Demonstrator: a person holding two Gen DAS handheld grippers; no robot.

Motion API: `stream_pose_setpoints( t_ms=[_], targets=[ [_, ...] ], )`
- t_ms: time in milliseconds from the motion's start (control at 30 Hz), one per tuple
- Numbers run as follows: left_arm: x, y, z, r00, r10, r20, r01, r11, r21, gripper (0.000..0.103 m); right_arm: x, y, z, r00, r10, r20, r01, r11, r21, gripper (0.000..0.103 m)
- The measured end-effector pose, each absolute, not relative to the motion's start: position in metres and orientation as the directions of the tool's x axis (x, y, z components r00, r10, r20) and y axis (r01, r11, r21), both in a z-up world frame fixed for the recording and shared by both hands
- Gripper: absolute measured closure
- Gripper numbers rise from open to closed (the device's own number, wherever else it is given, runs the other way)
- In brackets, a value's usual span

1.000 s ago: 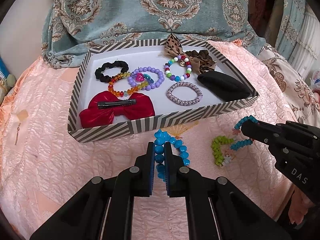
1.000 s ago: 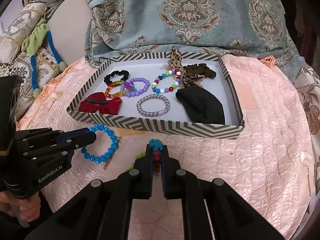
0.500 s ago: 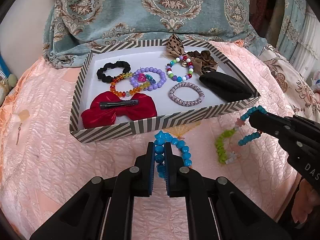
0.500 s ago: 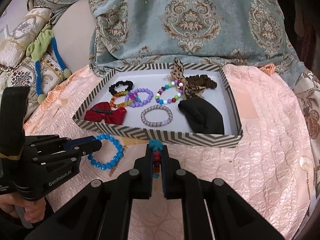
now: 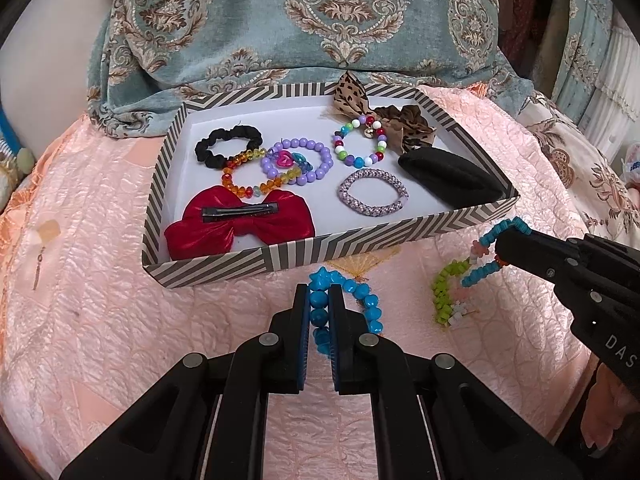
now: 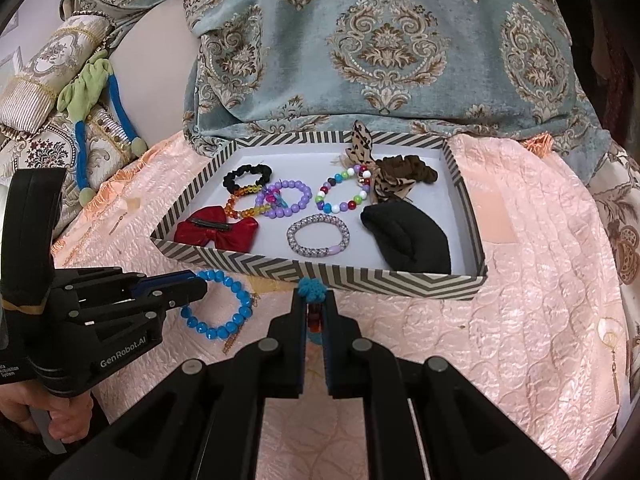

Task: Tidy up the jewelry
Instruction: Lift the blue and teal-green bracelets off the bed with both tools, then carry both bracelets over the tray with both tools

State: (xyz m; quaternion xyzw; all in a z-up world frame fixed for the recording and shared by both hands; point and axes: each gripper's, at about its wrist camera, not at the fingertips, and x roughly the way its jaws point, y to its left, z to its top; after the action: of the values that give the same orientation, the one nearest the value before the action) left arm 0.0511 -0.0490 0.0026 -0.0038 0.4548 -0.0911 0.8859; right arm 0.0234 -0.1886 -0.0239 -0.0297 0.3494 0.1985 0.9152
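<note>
A striped box (image 5: 280,254) (image 6: 360,276) on the pink quilt holds several bracelets, scrunchies, a red bow (image 5: 240,226) and a black pouch (image 5: 452,180). My left gripper (image 5: 319,298) (image 6: 200,286) is shut on a blue bead bracelet (image 5: 362,296) (image 6: 224,320), just in front of the box's near wall. My right gripper (image 6: 314,300) (image 5: 500,244) is shut on a teal, green and pink beaded strand (image 5: 480,272) (image 6: 310,288), held off the quilt near the box's front right corner. The strand's green end (image 5: 444,292) trails down to the quilt.
A teal patterned cushion (image 5: 320,24) lies behind the box. A green and blue fabric item (image 6: 92,92) and embroidered pillows (image 6: 44,136) are at the far left. The pink quilt (image 6: 540,300) spreads around the box.
My right gripper has lifted the beaded strand up and toward the box's front right corner. My left gripper with the blue bracelet has barely moved.
</note>
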Motion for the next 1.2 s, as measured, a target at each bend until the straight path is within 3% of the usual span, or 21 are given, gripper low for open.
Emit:
stream_pose_setpoints(
  t_ms=[733,1200],
  targets=[
    [0.045,-0.045,0.022,0.595,-0.189,-0.781,0.163,0.980,-0.113,0.103,0.020,-0.191,-0.017,0.695,0.342,-0.633,-0.379,0.922,0.082,0.097],
    [0.065,-0.044,0.088,0.651,-0.179,-0.737,0.143,0.983,-0.113,0.103,0.033,-0.187,0.029,0.695,0.383,-0.609,-0.419,0.904,0.090,0.097]
  ],
)
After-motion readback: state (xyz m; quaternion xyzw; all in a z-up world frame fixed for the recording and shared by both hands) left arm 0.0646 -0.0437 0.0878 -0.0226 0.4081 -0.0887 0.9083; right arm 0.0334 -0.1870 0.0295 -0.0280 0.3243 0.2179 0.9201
